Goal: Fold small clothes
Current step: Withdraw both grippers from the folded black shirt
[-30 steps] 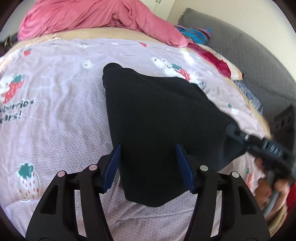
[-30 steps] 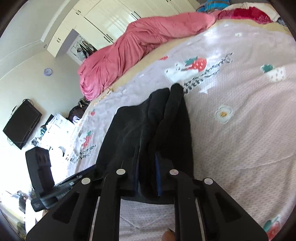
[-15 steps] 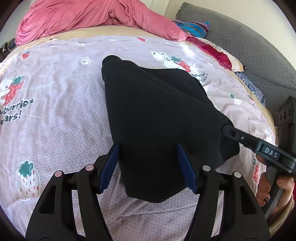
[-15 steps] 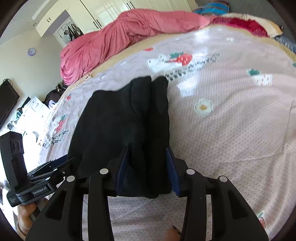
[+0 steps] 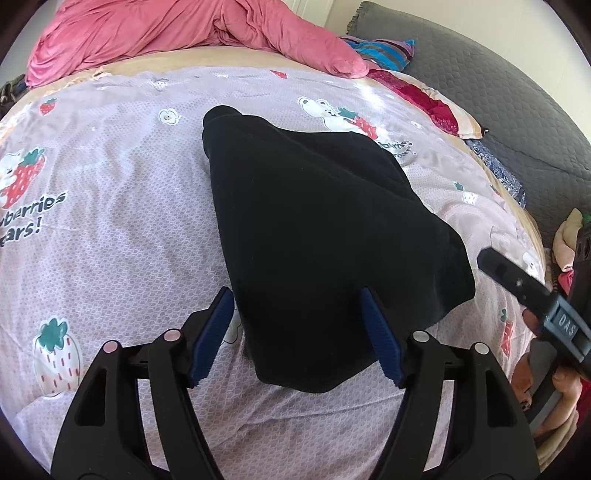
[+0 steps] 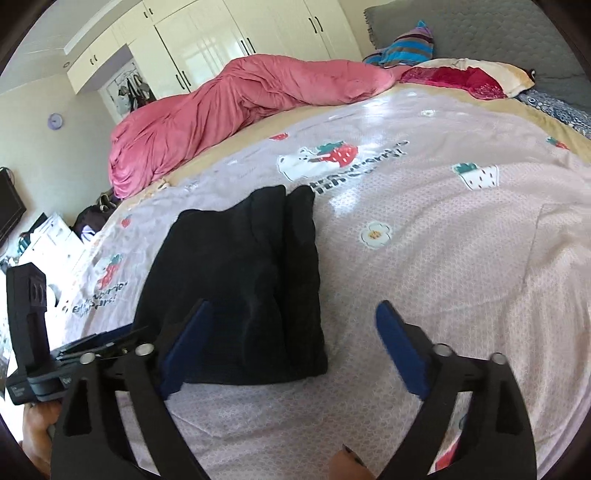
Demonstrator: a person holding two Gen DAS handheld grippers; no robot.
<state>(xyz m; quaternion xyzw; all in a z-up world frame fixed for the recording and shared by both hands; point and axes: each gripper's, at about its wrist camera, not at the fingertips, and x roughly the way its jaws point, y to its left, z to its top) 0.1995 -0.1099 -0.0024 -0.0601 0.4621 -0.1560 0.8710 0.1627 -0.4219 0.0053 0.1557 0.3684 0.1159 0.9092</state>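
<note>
A black garment (image 5: 314, 229) lies folded on the strawberry-print bedsheet (image 5: 110, 221). My left gripper (image 5: 297, 306) is open, its blue pads on either side of the garment's near edge, just above it. In the right wrist view the black garment (image 6: 243, 288) lies flat with a folded strip along its right side. My right gripper (image 6: 291, 317) is open and empty, over the garment's near right corner. The right gripper's tip also shows in the left wrist view (image 5: 517, 280), clear of the cloth.
A pink duvet (image 5: 177, 33) is piled at the far side of the bed. A grey headboard (image 5: 498, 92), a striped cloth (image 6: 406, 46) and a red pillow (image 6: 465, 79) lie at the right. White wardrobes (image 6: 221, 40) stand behind.
My right gripper opened, let go of the garment's edge and drew back to the right. The garment now lies flat. My left gripper stayed open and nearly still.
</note>
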